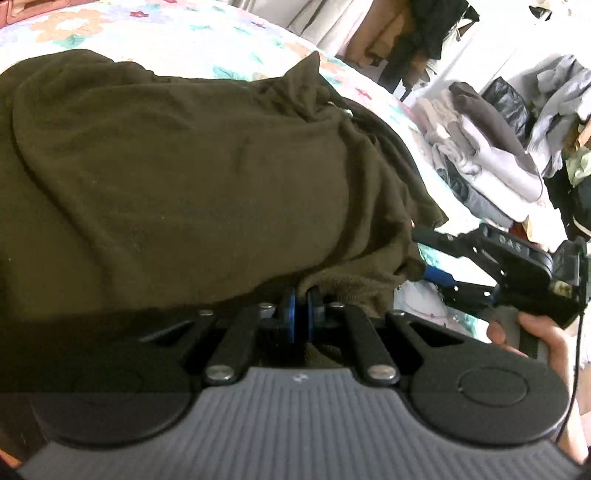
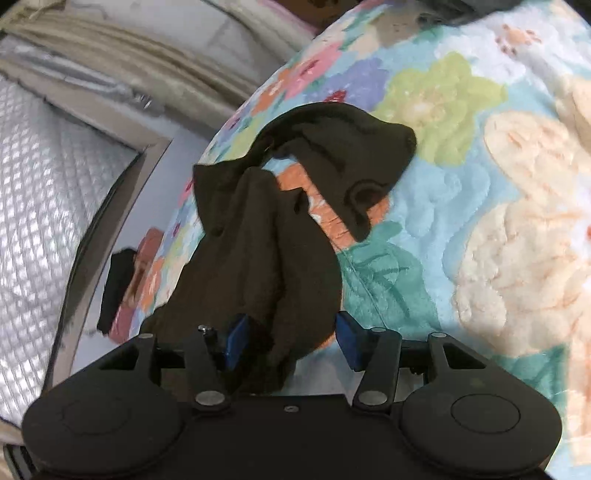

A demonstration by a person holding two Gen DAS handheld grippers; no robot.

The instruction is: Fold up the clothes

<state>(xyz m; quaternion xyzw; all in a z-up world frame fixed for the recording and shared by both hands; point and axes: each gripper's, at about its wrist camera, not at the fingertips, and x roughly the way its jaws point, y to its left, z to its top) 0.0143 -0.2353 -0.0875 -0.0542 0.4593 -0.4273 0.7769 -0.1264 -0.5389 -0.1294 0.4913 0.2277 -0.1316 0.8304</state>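
Note:
A dark olive garment [image 1: 177,177] lies spread over the floral bedspread [image 1: 207,44]. My left gripper [image 1: 301,308] is shut on the garment's near hem, with the cloth bunched between its blue pads. To the right, a hand [image 1: 532,332] holds my right gripper [image 1: 421,253] at the garment's right corner. In the right wrist view a bunched strip of the olive garment [image 2: 266,240] runs between the blue pads [image 2: 236,339] of my right gripper [image 2: 291,339]. Its jaws stand well apart and the right pad does not press on the cloth. The bedspread [image 2: 461,184] lies underneath.
A stack of folded grey and white clothes [image 1: 491,158] sits beyond the bed's right edge, with hanging clothes [image 1: 417,33] behind it. Off the bed's edge in the right wrist view are a quilted silver surface [image 2: 33,221] and a dark object [image 2: 118,288].

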